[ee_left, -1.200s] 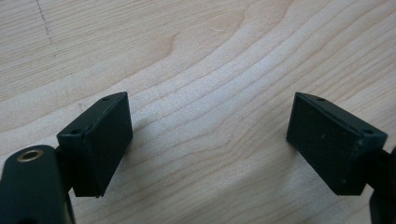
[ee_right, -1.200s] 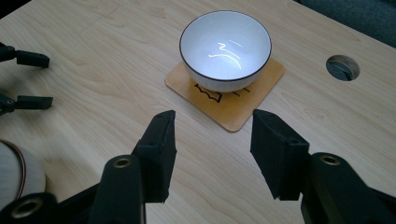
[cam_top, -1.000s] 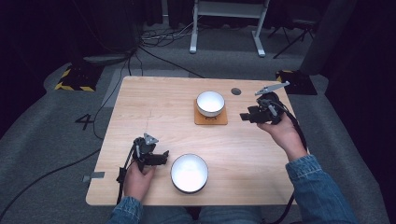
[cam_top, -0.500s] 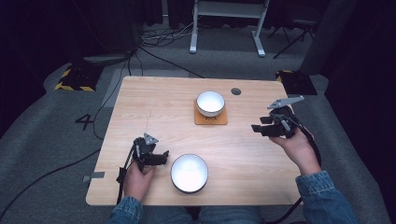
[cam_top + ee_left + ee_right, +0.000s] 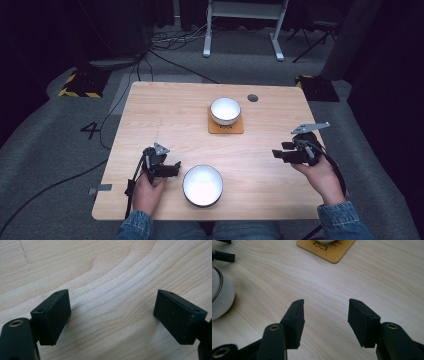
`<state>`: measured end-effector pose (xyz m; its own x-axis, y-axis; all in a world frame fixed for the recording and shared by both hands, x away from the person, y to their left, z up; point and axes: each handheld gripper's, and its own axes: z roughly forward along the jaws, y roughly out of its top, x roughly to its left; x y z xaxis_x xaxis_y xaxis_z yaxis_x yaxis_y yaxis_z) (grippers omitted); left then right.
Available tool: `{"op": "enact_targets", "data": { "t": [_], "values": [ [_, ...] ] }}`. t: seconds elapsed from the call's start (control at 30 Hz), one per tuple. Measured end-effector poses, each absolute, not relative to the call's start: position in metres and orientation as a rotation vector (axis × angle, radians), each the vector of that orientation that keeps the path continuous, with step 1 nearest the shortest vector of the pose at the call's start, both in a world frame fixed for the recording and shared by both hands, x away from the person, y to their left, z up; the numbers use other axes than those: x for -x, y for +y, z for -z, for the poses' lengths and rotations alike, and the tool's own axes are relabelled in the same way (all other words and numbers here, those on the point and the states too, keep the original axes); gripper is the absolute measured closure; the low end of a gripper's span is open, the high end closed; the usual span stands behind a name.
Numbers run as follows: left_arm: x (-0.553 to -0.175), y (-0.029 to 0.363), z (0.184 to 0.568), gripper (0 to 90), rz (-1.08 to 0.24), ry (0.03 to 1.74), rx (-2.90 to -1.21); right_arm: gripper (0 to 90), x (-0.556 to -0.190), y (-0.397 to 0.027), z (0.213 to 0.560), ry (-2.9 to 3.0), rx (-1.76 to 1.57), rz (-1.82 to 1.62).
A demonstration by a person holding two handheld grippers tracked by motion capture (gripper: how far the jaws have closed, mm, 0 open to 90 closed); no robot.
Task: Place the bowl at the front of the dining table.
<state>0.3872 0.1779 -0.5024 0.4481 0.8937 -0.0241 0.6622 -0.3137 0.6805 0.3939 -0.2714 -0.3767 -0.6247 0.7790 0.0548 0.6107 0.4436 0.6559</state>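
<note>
High view, left to right: left gripper (image 5: pixel 172 169) hasn't budged, jaws spread wide over bare table (image 5: pixel 165 115) just beside the near bowl (image 5: pixel 202 185), holding nothing. Right gripper (image 5: pixel 278 153) has pulled back and down from the far bowl (image 5: pixel 225 110) on its coaster (image 5: pixel 226 128), jaws just eased about half open, empty, so that placement looks done

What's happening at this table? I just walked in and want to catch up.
A person holds a two-jaw gripper in each hand over a wooden table. The left gripper sits beside the near white bowl, jaws open on nothing. The right gripper hovers at the table's right side, jaws apart and empty, having just been opening a little. A second white bowl stands on a wooden coaster farther back. Neither bowl is gripped.
</note>
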Motion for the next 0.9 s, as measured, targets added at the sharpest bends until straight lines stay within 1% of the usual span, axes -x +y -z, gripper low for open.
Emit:
{"op": "enact_targets", "data": {
  "t": [0.23, 0.37, 0.6, 0.9],
  "values": [
    [-0.387, 0.178, 0.502, 14.5, -0.481, 1.297, -2.078, 46.5, -0.389, -0.285, 0.405, 2.421, -1.259, -0.977],
    [-0.387, 0.178, 0.502, 14.5, -0.481, 1.297, -2.079, 46.5, -0.386, -0.290, 0.418, 2.410, -1.220, -0.984],
    [-0.387, 0.178, 0.502, 14.5, -0.481, 1.297, -2.078, 47.0, -0.382, -0.294, 0.442, 2.385, -1.216, -0.994],
    [-0.387, 0.178, 0.502, 14.5, -0.481, 1.297, -2.078, 47.0, -0.374, -0.291, 0.464, 2.337, -1.183, -1.033]
  ]
}}
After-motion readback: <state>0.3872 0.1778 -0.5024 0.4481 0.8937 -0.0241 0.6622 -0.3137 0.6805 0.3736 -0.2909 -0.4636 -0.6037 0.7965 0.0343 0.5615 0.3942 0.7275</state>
